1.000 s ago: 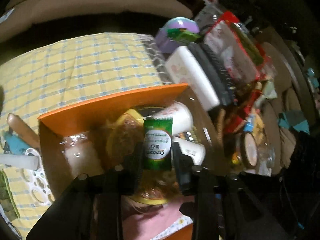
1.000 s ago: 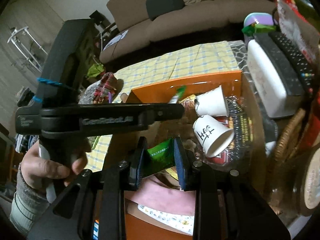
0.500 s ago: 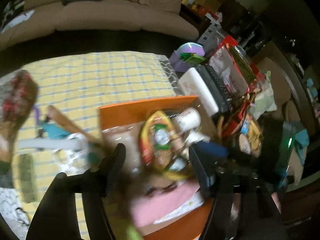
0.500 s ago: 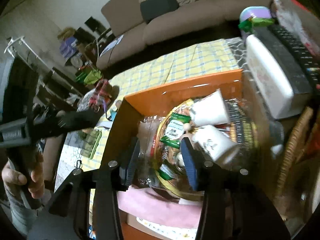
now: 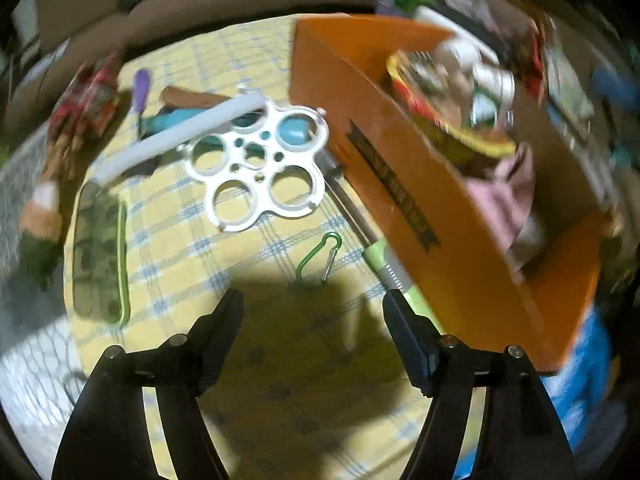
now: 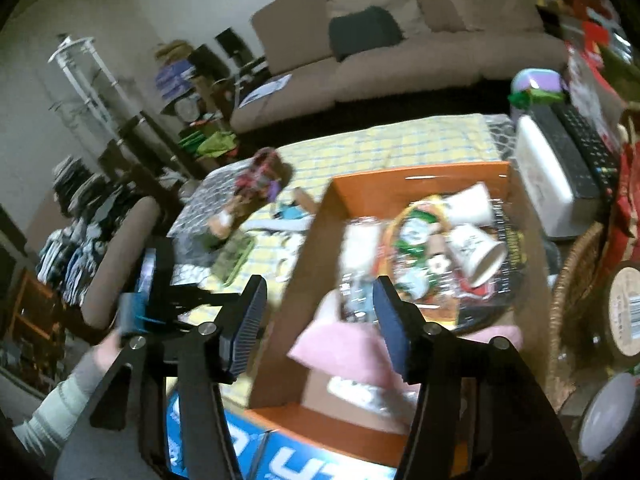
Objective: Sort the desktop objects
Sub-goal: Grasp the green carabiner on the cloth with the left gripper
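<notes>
**Both tools empty beside the orange box**

The left tool (image 5: 312, 312) is opening with nothing between its jaws, above the checked table (image 5: 280, 380) near a green carabiner (image 5: 319, 255). The right tool (image 6: 320, 300), likewise opening and empty, hangs over the orange box (image 6: 420, 178) holding paper cups (image 6: 476, 254).

The tablecloth (image 5: 248, 248) was soft woven cloth, checked and matt. The orange box (image 5: 404, 184) looked like smooth cardboard with a slight sheen. A white holed rack (image 5: 256, 160) seemed glossy plastic; the green carabiner (image 5: 320, 256) shiny metal; the cups (image 6: 476, 252) matt paper.
</notes>
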Available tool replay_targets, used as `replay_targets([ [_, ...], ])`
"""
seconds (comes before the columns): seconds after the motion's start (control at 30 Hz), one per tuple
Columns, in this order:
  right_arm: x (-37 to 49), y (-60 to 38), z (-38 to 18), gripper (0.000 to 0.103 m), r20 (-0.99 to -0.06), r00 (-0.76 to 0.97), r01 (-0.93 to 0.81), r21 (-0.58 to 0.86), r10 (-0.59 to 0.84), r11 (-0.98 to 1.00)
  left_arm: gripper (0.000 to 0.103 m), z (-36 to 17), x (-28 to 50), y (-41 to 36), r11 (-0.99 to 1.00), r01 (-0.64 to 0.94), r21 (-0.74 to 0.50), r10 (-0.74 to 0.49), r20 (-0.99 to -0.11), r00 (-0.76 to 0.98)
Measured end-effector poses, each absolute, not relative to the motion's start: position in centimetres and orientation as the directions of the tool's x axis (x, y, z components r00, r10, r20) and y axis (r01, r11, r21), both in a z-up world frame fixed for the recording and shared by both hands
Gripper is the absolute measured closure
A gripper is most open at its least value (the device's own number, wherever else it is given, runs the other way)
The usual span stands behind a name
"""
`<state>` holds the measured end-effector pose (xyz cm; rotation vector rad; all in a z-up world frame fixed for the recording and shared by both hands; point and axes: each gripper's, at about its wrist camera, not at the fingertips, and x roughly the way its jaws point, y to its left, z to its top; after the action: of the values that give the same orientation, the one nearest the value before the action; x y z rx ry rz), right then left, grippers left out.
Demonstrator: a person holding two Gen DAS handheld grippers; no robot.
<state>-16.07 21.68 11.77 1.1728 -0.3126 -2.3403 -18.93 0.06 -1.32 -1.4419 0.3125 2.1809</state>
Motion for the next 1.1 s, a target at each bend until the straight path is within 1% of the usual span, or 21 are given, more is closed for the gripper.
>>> replay_targets([
  [0.03, -15.6, 20.9, 12.0, 0.050, -0.679, -0.496, 0.345, 0.417, -0.541, -0.841, 0.031, -1.9, -18.9, 0.8, -0.830, -0.556, -0.040, 0.260, -0.910, -0.323],
  [0.1, -15.2, 20.0, 12.2, 0.050, -0.680, -0.485, 0.362, 0.415, -0.550, -0.834, 0.033, -2.7, -19.0, 1.4, -0.810, -0.586, 0.003, 0.237, -0.913, -0.332],
  [0.13, -15.1, 19.5, 12.2, 0.050, -0.684, -0.478, 0.372, 0.411, -0.551, -0.832, 0.035, -3.1, -19.3, 1.6, -0.800, -0.599, 0.006, 0.240, -0.913, -0.330],
  [0.23, -14.8, 18.6, 12.0, 0.050, -0.690, -0.460, 0.387, 0.411, -0.559, -0.825, 0.035, -3.8, -20.0, 1.5, -0.782, -0.623, -0.004, 0.263, -0.909, -0.324],
  [0.27, -14.7, 18.3, 11.8, 0.050, -0.691, -0.455, 0.392, 0.411, -0.562, -0.823, 0.037, -4.1, -20.3, 1.8, -0.779, -0.627, 0.000, 0.257, -0.912, -0.320],
  [0.33, -14.6, 17.7, 11.4, 0.050, -0.695, -0.441, 0.403, 0.412, -0.568, -0.817, 0.035, -4.7, -20.6, 1.9, -0.768, -0.641, 0.004, 0.263, -0.910, -0.320],
  [0.4, -14.6, 17.0, 10.9, 0.050, -0.701, -0.430, 0.408, 0.411, -0.569, -0.815, 0.035, -4.7, -20.7, 1.8, -0.764, -0.646, -0.004, 0.280, -0.903, -0.325],
  [0.43, -14.7, 16.7, 10.6, 0.050, -0.704, -0.423, 0.410, 0.412, -0.570, -0.813, 0.044, -4.7, -20.8, 1.9, -0.767, -0.641, -0.006, 0.285, -0.899, -0.332],
  [0.47, -14.8, 16.5, 10.4, 0.050, -0.706, -0.419, 0.411, 0.413, -0.571, -0.813, 0.065, -4.6, -20.8, 1.7, -0.775, -0.632, -0.008, 0.293, -0.891, -0.348],
  [0.5, -15.0, 16.4, 10.2, 0.050, -0.708, -0.417, 0.410, 0.414, -0.570, -0.813, 0.079, -4.6, -20.9, 1.5, -0.781, -0.624, -0.013, 0.299, -0.885, -0.356],
  [0.53, -15.1, 16.1, 9.9, 0.050, -0.709, -0.412, 0.409, 0.418, -0.573, -0.811, 0.083, -4.5, -21.1, 1.1, -0.793, -0.609, -0.030, 0.307, -0.882, -0.357],
  [0.57, -15.2, 15.9, 9.8, 0.050, -0.708, -0.409, 0.409, 0.421, -0.575, -0.810, 0.083, -4.4, -21.2, 0.8, -0.796, -0.603, -0.060, 0.327, -0.880, -0.345],
  [0.7, -15.2, 14.9, 9.4, 0.050, -0.710, -0.395, 0.411, 0.430, -0.582, -0.804, 0.083, -3.6, -20.6, -0.6, -0.817, -0.569, -0.096, 0.354, -0.862, -0.363],
  [0.73, -15.2, 14.6, 9.3, 0.050, -0.709, -0.385, 0.409, 0.443, -0.591, -0.798, 0.083, -2.8, -20.2, -1.4, -0.817, -0.562, -0.131, 0.388, -0.846, -0.365],
  [0.87, -15.7, 13.5, 8.7, 0.049, -0.698, -0.341, 0.384, 0.509, -0.630, -0.771, 0.083, 1.1, -17.9, -3.8, -0.819, -0.542, -0.187, 0.461, -0.778, -0.428],
  [1.0, -16.5, 11.9, 7.5, 0.049, -0.646, -0.285, 0.340, 0.623, -0.709, -0.704, 0.083, 6.0, -14.5, -5.6, -0.802, -0.560, -0.206, 0.521, -0.701, -0.488],
  [1.1, -16.8, 10.7, 6.8, 0.050, -0.597, -0.269, 0.317, 0.686, -0.756, -0.655, 0.083, 8.3, -12.4, -6.0, -0.788, -0.584, -0.195, 0.540, -0.675, -0.503],
])
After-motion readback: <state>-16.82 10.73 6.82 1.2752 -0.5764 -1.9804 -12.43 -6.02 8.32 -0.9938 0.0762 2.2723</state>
